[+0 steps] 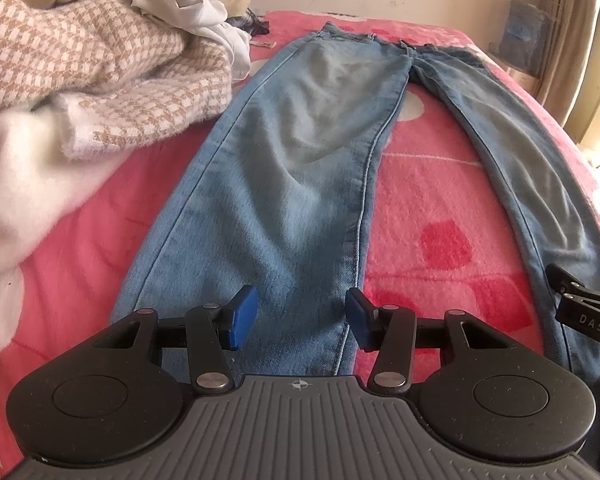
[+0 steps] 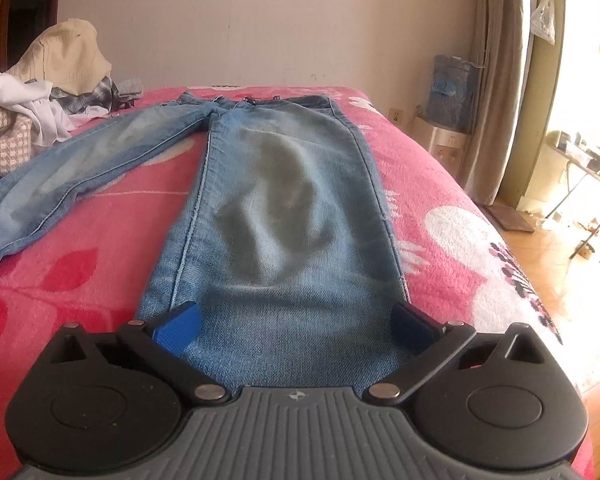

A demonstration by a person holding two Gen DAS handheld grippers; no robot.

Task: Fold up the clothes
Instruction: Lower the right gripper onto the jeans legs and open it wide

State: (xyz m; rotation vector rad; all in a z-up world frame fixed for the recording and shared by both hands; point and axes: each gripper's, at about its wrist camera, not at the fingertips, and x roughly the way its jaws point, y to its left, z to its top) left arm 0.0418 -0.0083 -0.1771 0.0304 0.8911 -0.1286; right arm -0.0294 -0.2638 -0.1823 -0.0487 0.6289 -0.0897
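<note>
Light blue jeans (image 1: 292, 160) lie flat on a pink flowered blanket (image 1: 440, 208), waist at the far end and legs spread in a V. My left gripper (image 1: 302, 318) hovers open over the hem end of the left leg, its blue pads apart with denim showing between them. In the right wrist view my right gripper (image 2: 296, 328) stands wide open over the end of the other leg (image 2: 284, 208), its pads near the leg's two side seams and nothing pinched. One of its black fingers (image 1: 580, 304) shows at the right edge of the left wrist view.
A heap of clothes fills the bed's far left: a pink-and-white houndstooth garment (image 1: 80, 60), a white one (image 1: 204, 12) and a beige one (image 2: 60, 52). The bed's right side drops to a wooden floor (image 2: 560, 280). A water dispenser (image 2: 448, 92) stands by the wall.
</note>
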